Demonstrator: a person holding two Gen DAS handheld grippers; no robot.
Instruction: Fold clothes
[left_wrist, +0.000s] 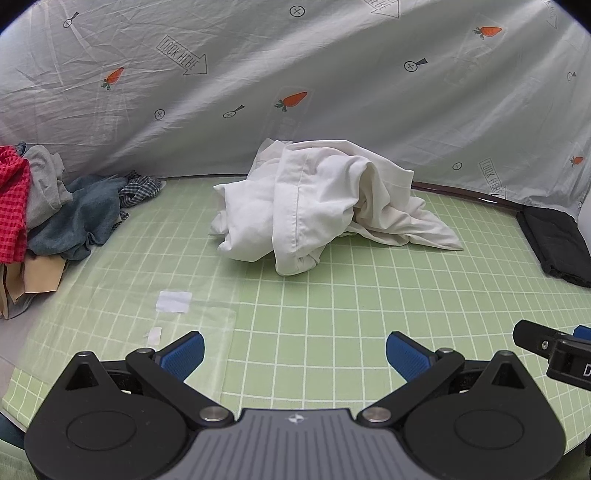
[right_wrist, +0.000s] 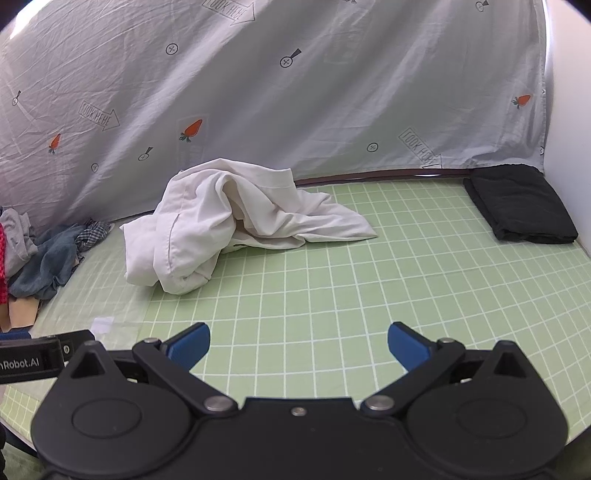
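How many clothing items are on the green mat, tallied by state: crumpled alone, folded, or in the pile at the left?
Crumpled alone: 1, the white garment
Folded: 1, the black garment
In the left pile: at least 5 fabrics show (red check, grey, blue-grey, dark plaid, tan); more may be hidden
Total: at least 7

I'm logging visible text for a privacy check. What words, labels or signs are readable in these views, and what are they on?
"LOOK HERE": inside arrow outlines printed repeatedly on the grey backdrop sheet.
"nRobot.AI": on the black body of the left gripper, cut off at the frame edge.
"D": a single letter on the right gripper's black body, the rest out of frame.
The green grid mat carries no text.
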